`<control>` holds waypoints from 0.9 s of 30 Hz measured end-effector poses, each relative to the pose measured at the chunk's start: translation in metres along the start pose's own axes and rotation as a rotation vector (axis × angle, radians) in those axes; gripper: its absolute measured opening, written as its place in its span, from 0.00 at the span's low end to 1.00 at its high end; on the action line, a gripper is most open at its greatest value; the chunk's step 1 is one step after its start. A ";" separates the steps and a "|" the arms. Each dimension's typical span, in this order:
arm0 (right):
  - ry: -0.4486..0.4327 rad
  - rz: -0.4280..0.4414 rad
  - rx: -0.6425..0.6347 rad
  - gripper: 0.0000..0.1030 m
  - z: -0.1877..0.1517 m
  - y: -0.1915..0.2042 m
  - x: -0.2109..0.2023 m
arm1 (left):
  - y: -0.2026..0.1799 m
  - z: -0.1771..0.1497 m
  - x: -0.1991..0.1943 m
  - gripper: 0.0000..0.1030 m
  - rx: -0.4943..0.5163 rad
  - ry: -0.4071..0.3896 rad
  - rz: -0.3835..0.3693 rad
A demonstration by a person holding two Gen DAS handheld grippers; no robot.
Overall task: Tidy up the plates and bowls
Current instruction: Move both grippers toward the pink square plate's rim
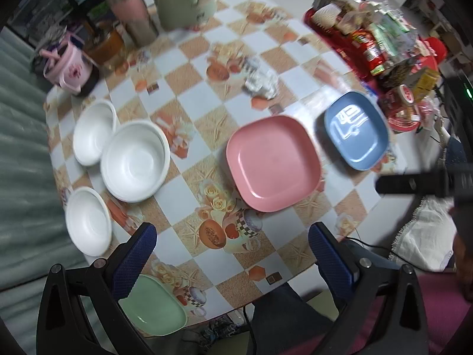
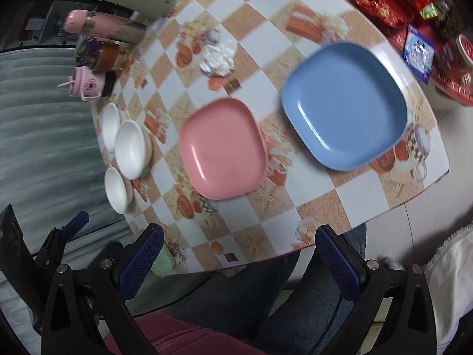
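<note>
Both tools wide open, nothing held: left tool points straight down over the near edge of the surface, right tool hangs tilted off that edge.

Nothing stacked yet. Pink plate mid-surface, blue plate just beside it on the right, green plate at the near edge under the left finger. Three white bowls clustered far left; the two rear ones look touching.

My read: plates first. Take the blue plate by its near rim with the right tool, one finger under the lip, lift level, set it square onto pink. Rims are shallow and look slick, so bite deep. Left tool handles green, then nests the bowls.
</note>
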State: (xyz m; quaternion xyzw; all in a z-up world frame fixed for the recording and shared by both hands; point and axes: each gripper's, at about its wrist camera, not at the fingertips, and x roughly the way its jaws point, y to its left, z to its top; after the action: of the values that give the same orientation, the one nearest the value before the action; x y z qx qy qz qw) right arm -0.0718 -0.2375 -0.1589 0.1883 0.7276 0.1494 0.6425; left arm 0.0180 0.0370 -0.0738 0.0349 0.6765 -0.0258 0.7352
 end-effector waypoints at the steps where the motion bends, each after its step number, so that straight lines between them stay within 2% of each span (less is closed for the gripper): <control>1: 0.012 0.003 0.005 1.00 -0.001 -0.005 0.008 | 0.001 0.001 0.012 1.00 -0.010 0.019 0.004; 5: 0.070 -0.012 0.016 1.00 -0.002 -0.019 0.046 | -0.001 0.005 0.049 1.00 -0.046 0.082 0.010; 9: 0.055 -0.054 -0.045 1.00 0.017 -0.014 0.073 | 0.004 0.021 0.080 1.00 -0.114 0.076 0.018; 12: 0.038 -0.031 -0.046 1.00 0.036 -0.010 0.091 | 0.012 0.031 0.104 1.00 -0.185 0.095 0.004; 19: 0.017 0.067 0.006 1.00 0.072 -0.004 0.107 | 0.023 0.048 0.147 1.00 -0.215 0.112 0.017; 22: 0.013 0.064 0.021 1.00 0.081 -0.004 0.110 | 0.030 0.057 0.159 1.00 -0.244 0.104 0.009; 27: 0.010 0.061 0.025 1.00 0.087 -0.001 0.108 | 0.041 0.061 0.181 1.00 -0.275 0.126 0.044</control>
State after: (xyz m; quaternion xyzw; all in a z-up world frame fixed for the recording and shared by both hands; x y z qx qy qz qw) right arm 0.0032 -0.1897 -0.2653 0.2176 0.7265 0.1608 0.6317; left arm 0.0975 0.0740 -0.2488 -0.0499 0.7176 0.0853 0.6894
